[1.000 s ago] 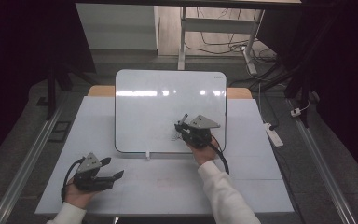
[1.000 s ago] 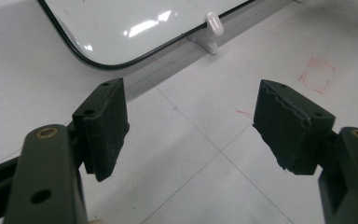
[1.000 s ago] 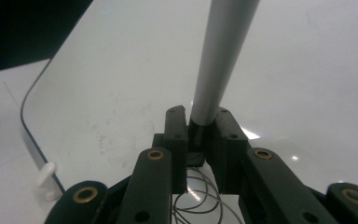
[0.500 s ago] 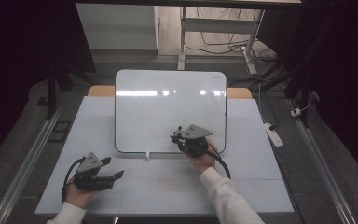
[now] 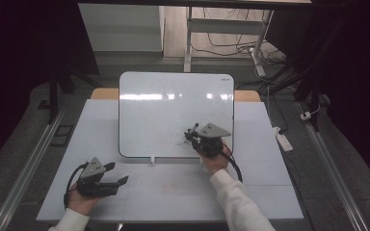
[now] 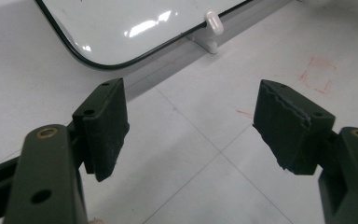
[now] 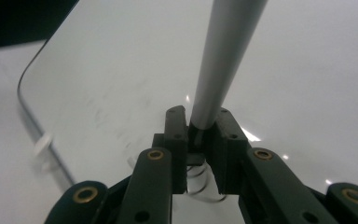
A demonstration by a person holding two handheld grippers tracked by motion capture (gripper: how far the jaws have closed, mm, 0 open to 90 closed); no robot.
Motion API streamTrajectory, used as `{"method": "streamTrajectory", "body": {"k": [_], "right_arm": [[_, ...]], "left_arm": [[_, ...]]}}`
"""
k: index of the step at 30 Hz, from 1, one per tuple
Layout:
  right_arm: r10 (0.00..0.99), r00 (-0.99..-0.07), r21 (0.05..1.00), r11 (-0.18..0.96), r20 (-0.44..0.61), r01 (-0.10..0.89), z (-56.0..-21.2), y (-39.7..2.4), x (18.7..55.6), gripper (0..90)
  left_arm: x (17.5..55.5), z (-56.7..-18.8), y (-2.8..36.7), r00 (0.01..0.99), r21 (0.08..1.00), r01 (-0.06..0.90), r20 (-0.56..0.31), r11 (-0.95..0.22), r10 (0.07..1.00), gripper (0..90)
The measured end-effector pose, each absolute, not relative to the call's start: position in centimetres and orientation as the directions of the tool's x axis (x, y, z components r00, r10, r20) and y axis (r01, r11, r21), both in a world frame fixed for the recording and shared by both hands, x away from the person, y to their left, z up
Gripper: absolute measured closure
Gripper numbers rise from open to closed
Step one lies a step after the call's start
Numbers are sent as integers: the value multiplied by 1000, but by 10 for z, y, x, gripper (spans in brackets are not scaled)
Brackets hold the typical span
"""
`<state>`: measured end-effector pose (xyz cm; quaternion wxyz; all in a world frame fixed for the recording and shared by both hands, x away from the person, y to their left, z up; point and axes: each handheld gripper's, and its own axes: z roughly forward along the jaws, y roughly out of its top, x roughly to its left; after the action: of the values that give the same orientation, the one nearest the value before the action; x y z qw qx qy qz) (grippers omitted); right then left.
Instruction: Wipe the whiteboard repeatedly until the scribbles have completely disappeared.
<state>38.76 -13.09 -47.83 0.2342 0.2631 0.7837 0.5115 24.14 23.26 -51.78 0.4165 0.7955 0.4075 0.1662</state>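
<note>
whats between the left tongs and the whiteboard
Bare white table top and a seam line; the high view shows the left tongs open, short of the whiteboard, with a small white clip at its edge.

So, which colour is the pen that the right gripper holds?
Light grey, almost silver. The pen, clamped in the right gripper, shows best in the right gripper view.

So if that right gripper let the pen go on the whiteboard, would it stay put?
Probably not. The pen is a smooth round grey barrel, so it would likely topple and roll. The whiteboard looks glossy, giving little grip. The right gripper clamps it near one end.
</note>
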Motion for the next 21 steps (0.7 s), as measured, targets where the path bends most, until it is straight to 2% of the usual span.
{"method": "streamTrajectory", "body": {"k": [1, 3, 5, 10, 11, 14, 16, 19, 21], "right_arm": [[653, -750, 925, 341, -104, 168, -479, -128, 386, 778], [590, -798, 902, 401, -124, 157, -485, -116, 379, 778], [549, -816, 881, 459, -183, 112, -488, -108, 374, 778], [671, -737, 937, 305, -86, 168, -475, -133, 393, 778], [673, -736, 938, 300, -81, 171, -476, -133, 392, 779], [595, -798, 910, 376, -92, 175, -486, -119, 380, 779], [565, -814, 895, 423, -138, 142, -489, -114, 376, 779], [619, -781, 919, 347, -77, 185, -484, -123, 383, 779], [601, -796, 913, 363, -79, 184, -487, -119, 380, 779]], "left_arm": [[242, -518, 233, 613, 798, 510, -75, -321, 787, 268], [243, -519, 233, 613, 795, 513, -76, -324, 786, 268], [242, -518, 234, 613, 796, 513, -78, -321, 787, 268], [241, -518, 234, 613, 800, 509, -76, -319, 787, 269], [241, -518, 234, 612, 799, 510, -76, -319, 787, 269], [242, -518, 234, 613, 796, 513, -76, -323, 787, 268], [242, -518, 234, 612, 797, 510, -74, -322, 787, 269], [241, -518, 233, 612, 799, 509, -73, -321, 788, 269], [242, -518, 233, 612, 798, 510, -74, -321, 787, 269]]}}
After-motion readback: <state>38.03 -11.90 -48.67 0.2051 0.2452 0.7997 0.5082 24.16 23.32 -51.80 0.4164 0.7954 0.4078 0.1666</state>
